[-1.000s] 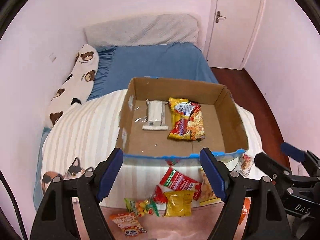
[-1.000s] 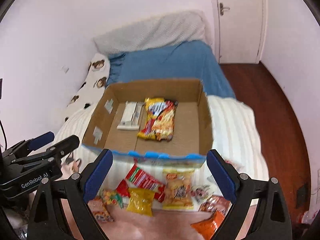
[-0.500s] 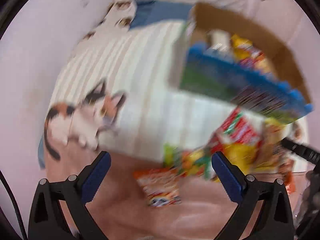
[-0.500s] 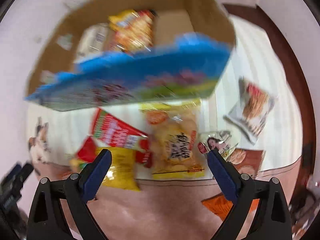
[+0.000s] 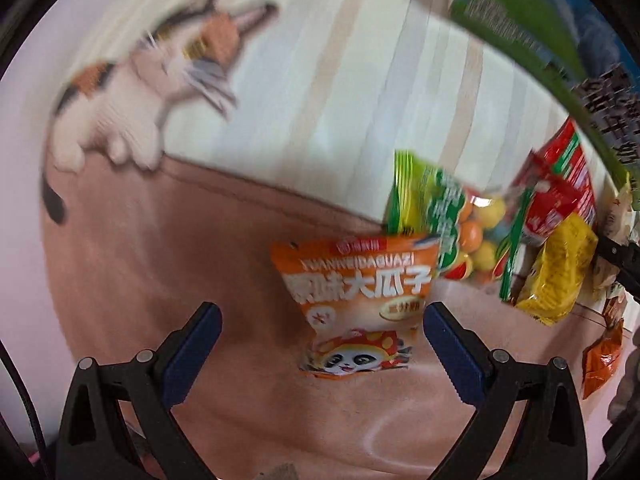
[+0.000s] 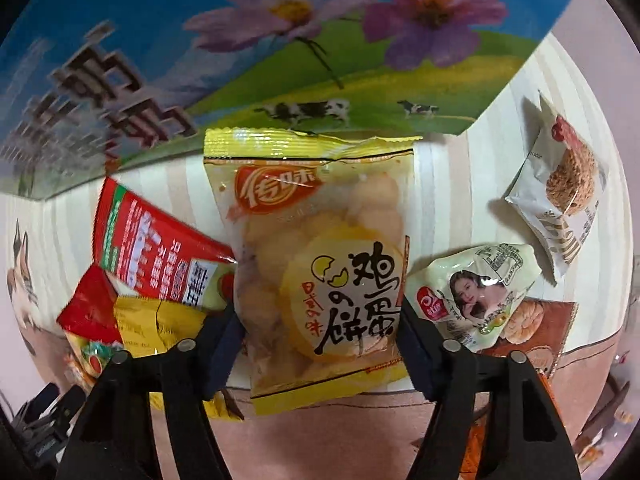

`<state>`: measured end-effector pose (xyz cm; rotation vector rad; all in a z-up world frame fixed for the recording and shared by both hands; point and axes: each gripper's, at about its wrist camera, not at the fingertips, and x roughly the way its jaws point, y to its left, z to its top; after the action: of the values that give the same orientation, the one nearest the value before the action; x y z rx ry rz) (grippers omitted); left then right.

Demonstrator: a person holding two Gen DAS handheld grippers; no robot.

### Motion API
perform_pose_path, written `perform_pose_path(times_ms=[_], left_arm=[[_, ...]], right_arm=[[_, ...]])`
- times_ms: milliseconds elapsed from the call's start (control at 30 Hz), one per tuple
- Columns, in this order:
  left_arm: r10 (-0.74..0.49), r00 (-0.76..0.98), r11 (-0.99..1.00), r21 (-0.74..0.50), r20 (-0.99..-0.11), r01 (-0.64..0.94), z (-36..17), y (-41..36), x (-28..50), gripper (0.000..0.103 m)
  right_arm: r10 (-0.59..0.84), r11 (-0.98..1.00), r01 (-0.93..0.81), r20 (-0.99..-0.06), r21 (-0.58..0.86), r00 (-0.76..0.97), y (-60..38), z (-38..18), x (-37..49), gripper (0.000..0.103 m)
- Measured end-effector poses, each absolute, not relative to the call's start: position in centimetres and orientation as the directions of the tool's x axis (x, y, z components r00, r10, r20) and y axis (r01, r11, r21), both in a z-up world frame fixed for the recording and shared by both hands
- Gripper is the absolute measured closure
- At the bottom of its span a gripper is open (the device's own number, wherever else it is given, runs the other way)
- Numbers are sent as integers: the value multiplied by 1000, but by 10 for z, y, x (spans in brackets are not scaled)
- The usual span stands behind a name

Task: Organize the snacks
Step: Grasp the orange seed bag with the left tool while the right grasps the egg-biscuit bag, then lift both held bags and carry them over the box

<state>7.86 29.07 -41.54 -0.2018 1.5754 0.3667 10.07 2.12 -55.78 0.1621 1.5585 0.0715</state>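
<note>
The seed packet (image 5: 354,304) is orange with a panda (white lettering across it), the egg-biscuit bag (image 6: 320,264) yellow with black characters, the box side (image 6: 280,52) blue, green, pink-flowered.

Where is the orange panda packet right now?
In the left wrist view, the orange panda packet lies on the pink blanket, between the open left tongs.

A bed cover (image 5: 360,92) with pale cream and beige stripes fills the far part of the scene. A plain pinkish-brown band (image 5: 200,280) runs along its near edge, the seam between the two curving across from left to right. A calico cat picture (image 5: 160,92), white with orange and dark patches, is printed at the far left, its paws on the seam. It shows blurred there, and again at the left edge (image 6: 20,280) of the right wrist view.
</note>
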Motion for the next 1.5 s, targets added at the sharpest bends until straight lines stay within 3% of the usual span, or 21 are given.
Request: perform_pose_path(times_ms=[67,100,233,300,367,433,500,667,800,933,1333,1500], left_arm=[[51,-80,920,78,-995,-383,-429,294,74,0],[151,-65,926,164,-986,-341,-435,297,72,0],[129,-83,917,151,-988,-368,-451,304,63,0],[141,-71,920,157,-987,-360,-453,305,63,1],[146,-51,924,155,-988,-351,-454,306,64,9],[164,-24,926,162,-986,-342,-456,307,68,35],[166,-9,928,159,-986,-338,-456,305,72,44],[197,6,952,190,-980,-239,-452,281,73,45],[199,-7,971,198,-980,-131,-460,251,67,45],[213,-31,973,215,-977,-86,-477,239,68,45],[151,45,979,143,-988,-144,-491,252,59,45],[156,65,979,145,-986,-144,-484,248,52,48]], right_arm=[[141,990,29,-990,141,-6,24,-556,93,36],[144,989,20,-989,143,-18,25,-556,88,37],[173,984,-28,-980,176,-95,30,-556,60,39],[187,979,-52,-972,196,-139,34,-558,44,46],[191,976,-71,-966,206,-177,37,-560,31,46],[184,974,-93,-960,207,-213,42,-565,17,46],[184,975,-85,-958,207,-220,41,-569,11,46],[232,971,3,-945,238,-231,30,-582,9,30],[232,972,17,-945,235,-230,26,-591,12,29],[230,973,28,-947,230,-226,30,-603,6,29],[240,971,47,-948,235,-207,15,-590,20,31],[213,976,2,-959,217,-188,24,-584,10,45]])
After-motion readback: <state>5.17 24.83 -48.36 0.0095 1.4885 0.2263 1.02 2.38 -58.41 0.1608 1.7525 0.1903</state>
